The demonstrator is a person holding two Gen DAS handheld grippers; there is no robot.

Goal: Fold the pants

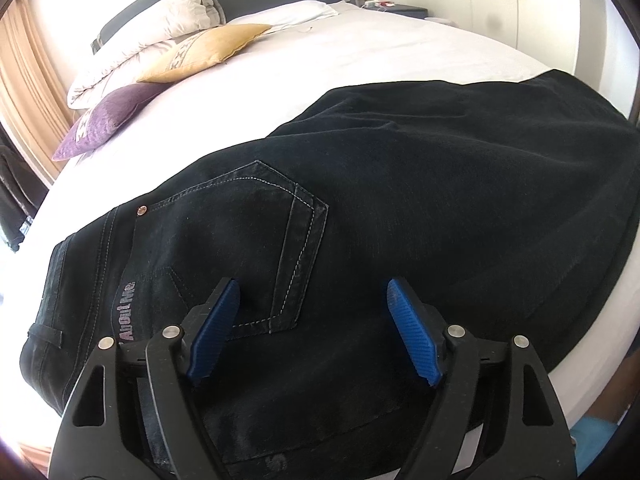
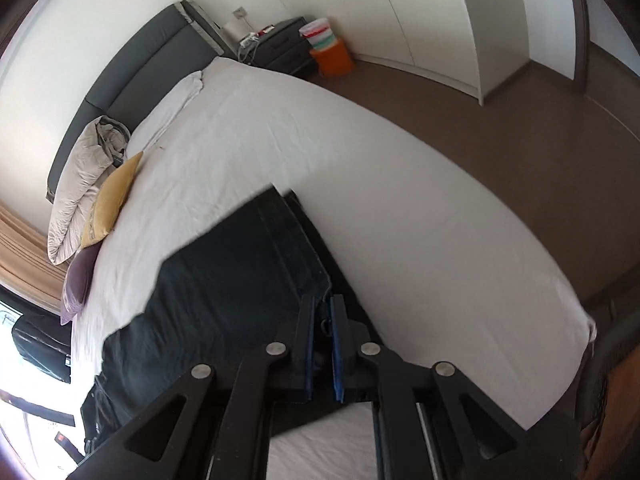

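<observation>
Black pants (image 1: 400, 200) are lying spread across the near part of a white bed (image 1: 340, 60), waistband end under the left gripper (image 1: 314, 300) and the legs running off to its right. The left gripper is hovering over the seat area with its blue pads (image 1: 412, 332) standing wide apart, nothing pinched between them; whether the tips are touching the denim I can't tell. Just ahead of its left pad is the stitched back pocket (image 1: 240, 240), and off to the left of that there's a waistband label (image 1: 127, 312) with pale lettering.

The right gripper (image 2: 322, 312) is doing the actual work: its pads are sitting nearly together and clamping a bunched bit of the pants' edge, with the dark fabric fanning out ahead and to the left of the fingers. The hem end of the legs (image 2: 280, 208) is sitting further ahead of that gripper, looking doubled over with a second layer peeking out on its right side. That view is a bit smeary, so fine detail is hard to make out.

Way beyond both grippers, by the grey headboard (image 2: 152, 64), a yellow cushion (image 1: 208, 50), a purple cushion (image 1: 104, 120) and a rolled white duvet (image 1: 160, 24) are piled up. A nightstand (image 2: 284, 48) is standing far ahead of the right gripper.
</observation>
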